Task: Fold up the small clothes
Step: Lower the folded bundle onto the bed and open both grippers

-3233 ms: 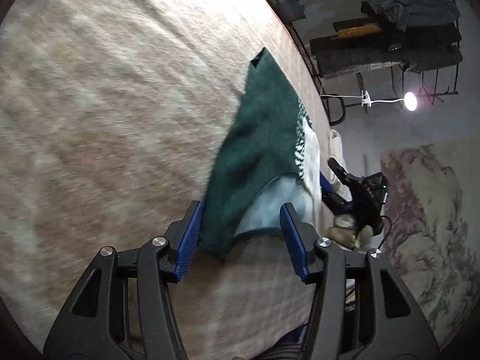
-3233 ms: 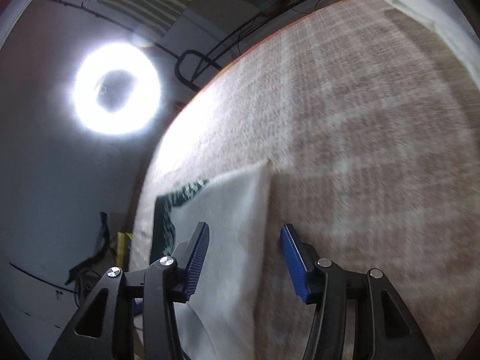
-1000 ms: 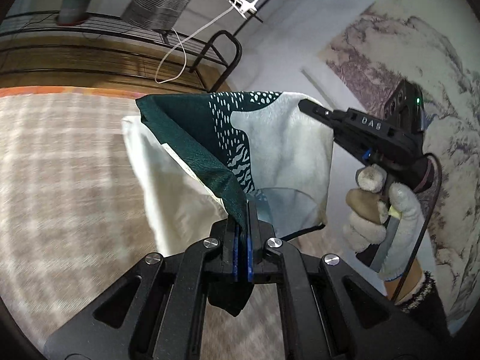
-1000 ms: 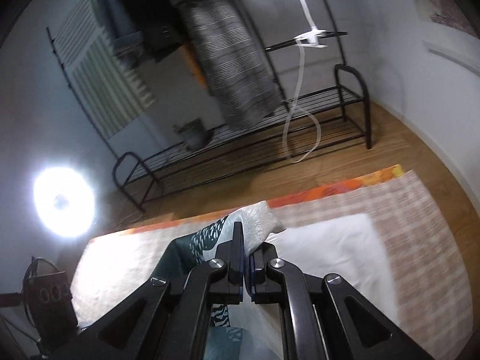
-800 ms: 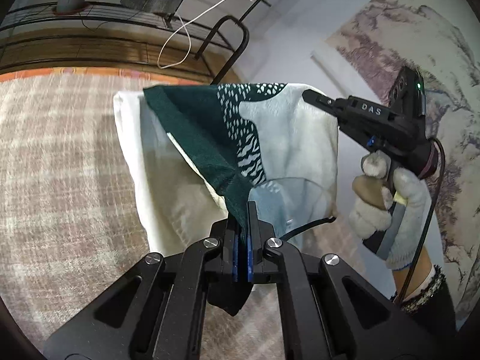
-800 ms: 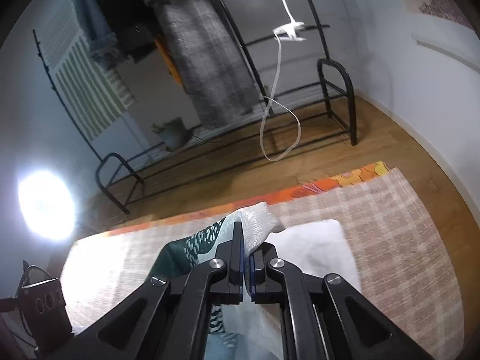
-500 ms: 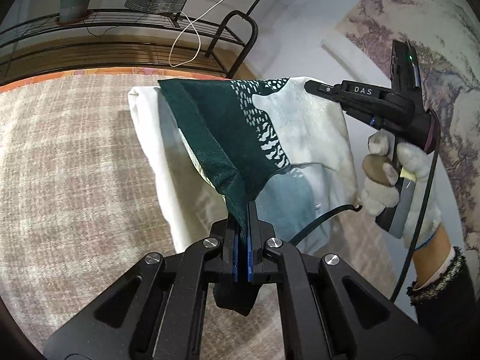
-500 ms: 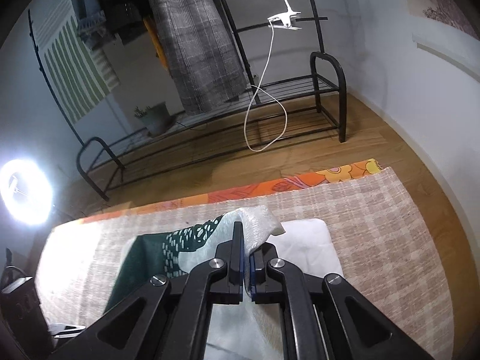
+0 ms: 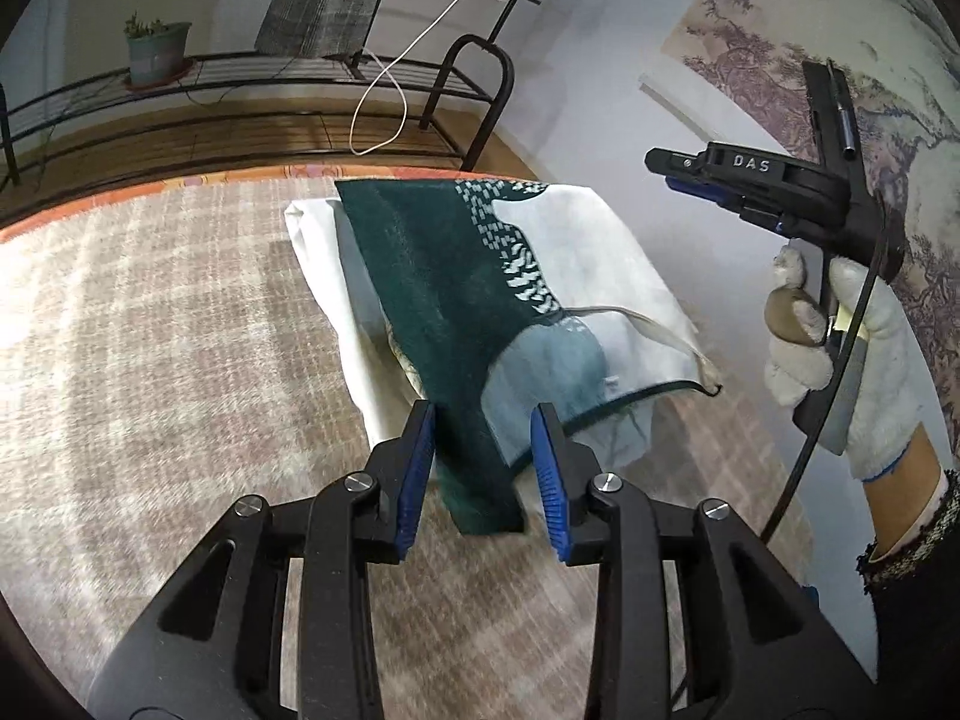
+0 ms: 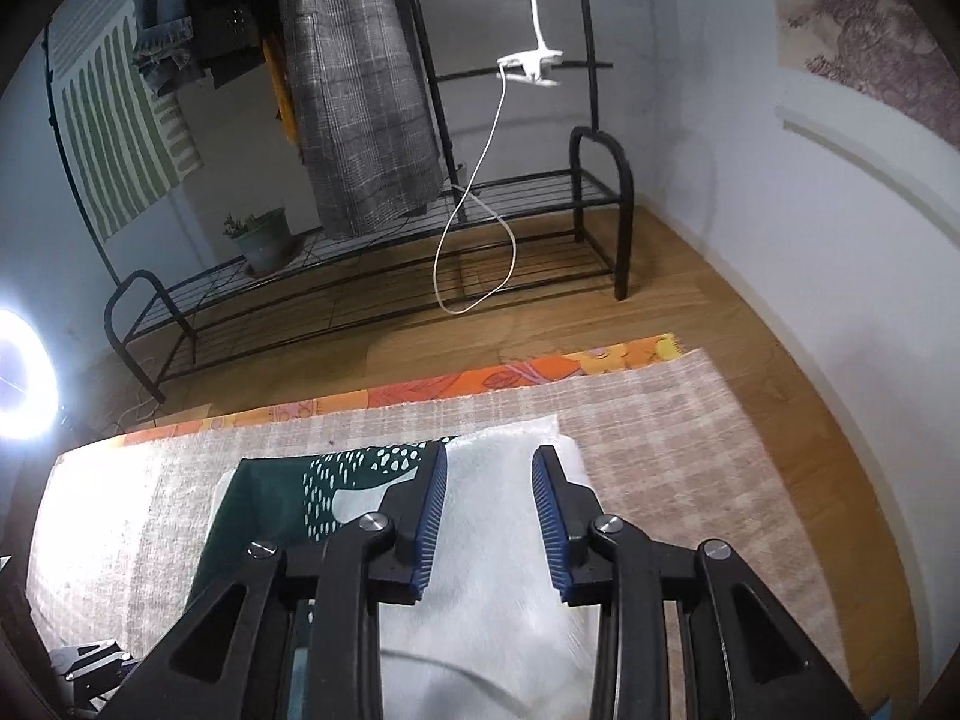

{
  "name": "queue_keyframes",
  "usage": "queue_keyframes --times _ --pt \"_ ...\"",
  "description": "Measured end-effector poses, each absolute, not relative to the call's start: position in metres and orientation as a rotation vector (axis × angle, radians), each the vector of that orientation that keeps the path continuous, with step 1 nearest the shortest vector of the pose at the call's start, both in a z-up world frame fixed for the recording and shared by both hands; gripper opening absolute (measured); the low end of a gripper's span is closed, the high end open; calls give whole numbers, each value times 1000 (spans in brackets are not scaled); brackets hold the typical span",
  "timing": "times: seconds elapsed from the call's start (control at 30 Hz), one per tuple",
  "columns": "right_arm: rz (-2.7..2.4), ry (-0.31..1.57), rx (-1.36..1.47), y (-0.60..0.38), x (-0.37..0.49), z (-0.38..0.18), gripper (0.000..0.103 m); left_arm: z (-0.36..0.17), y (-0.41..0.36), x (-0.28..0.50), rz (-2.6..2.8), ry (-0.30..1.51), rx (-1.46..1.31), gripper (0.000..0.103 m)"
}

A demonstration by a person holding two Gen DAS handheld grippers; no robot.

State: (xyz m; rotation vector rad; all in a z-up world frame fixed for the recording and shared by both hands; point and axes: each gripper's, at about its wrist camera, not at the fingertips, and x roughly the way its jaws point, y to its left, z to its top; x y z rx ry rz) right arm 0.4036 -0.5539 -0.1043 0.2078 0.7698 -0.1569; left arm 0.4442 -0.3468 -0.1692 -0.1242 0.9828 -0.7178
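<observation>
1. Cloth with a dark green, white and pale blue pattern (image 9: 480,294) lies on top of a white folded cloth (image 9: 336,294), and both rest on a beige checked rug (image 9: 150,348).
2. Left gripper (image 9: 483,462) points down at the near end of the patterned cloth. Its jaws are opening; a dark green corner of the cloth sits between the blue pads (image 9: 414,468), which do not press on it.
3. Right gripper (image 10: 489,516) hangs over the white part of the same cloth (image 10: 270,498). Its jaws are also opening, with cloth showing in the gap below them and nothing pinched.
4. From the left wrist view, the right gripper (image 9: 690,171) is held up and to the right of the cloth, apart from it, in a white-gloved hand (image 9: 840,354); a black cable (image 9: 840,360) runs down past the glove.
5. Orange patterned edging (image 10: 540,375) borders the far side of the rug, and a wooden floor (image 10: 690,300) lies beyond it.
6. Black metal clothes rack (image 10: 594,198) stands against the wall, with a grey checked garment (image 10: 360,90) hanging from it, a potted plant (image 10: 264,240) on its lower shelf and a white clip lamp (image 10: 531,69) on a bar.
</observation>
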Motion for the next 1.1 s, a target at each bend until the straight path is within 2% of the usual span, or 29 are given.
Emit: queue_keyframes --times 0.43,0.57,0.67,0.77,0.8,0.87,0.97,1.03,1.1 --pt "-133 701 207 -517 322 -29 32 -91 -307 366 -704 862 -84 32" --pt "-130 676 201 -497 288 -4 34 -68 -293 337 -707 808 -64 41" --pt "-134 656 202 -480 262 8 35 -52 -279 315 -706 763 -36 42" --pt "-138 633 222 -465 233 13 38 -41 -261 296 -705 733 -24 55" --pt "-149 631 215 -457 222 12 40 -38 -254 288 -700 716 -16 59" --pt "-164 628 206 -445 205 10 44 -33 -243 278 -691 695 -1 62" --pt "-199 618 209 -430 180 7 55 -31 -228 262 -688 687 22 69" --pt "-221 604 231 -422 164 5 67 -32 -221 251 -687 675 45 72" --pt "-244 591 235 -414 150 4 72 -34 -214 241 -675 659 67 79"
